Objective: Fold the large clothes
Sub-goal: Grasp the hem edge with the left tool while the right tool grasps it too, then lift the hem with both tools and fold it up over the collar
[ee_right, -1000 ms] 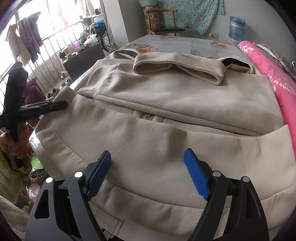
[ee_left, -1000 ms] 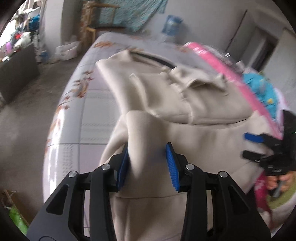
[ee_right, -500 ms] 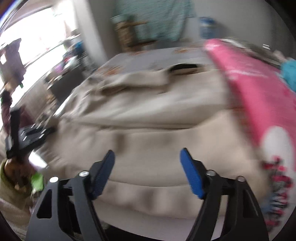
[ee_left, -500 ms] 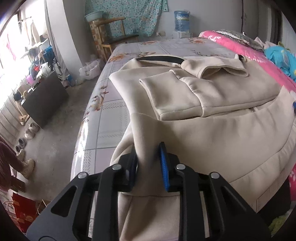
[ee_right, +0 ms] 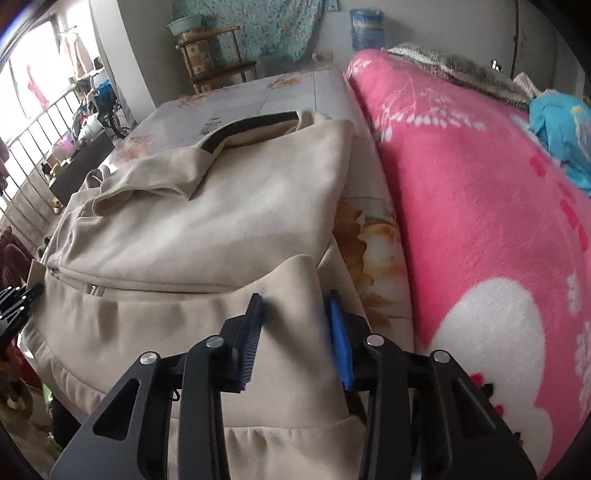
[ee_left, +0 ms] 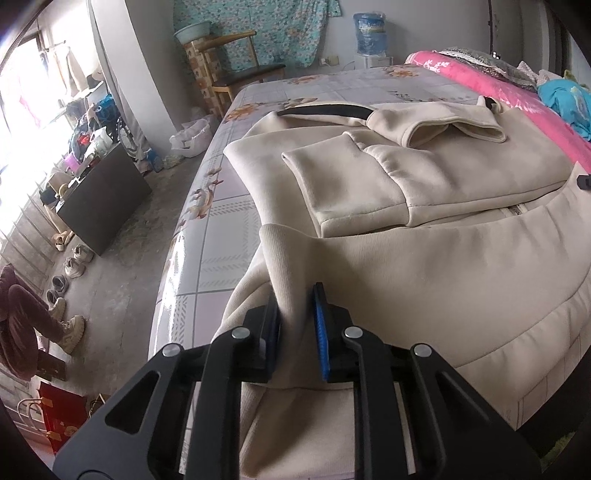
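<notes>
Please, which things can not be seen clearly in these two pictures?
- Beige jacket: its near hem is hidden by the left hand-held gripper in the left wrist view.
- Right hand-held gripper: whether its pads press the fabric is unclear, right wrist view.
- Person's leg: cut off by the left wrist frame edge.

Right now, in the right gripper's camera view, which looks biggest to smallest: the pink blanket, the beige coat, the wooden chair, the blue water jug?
1. Pink blanket and beige coat: about alike, both close to the camera, so unranked.
2. Wooden chair.
3. Blue water jug: smallest, though both stand far off.
</notes>
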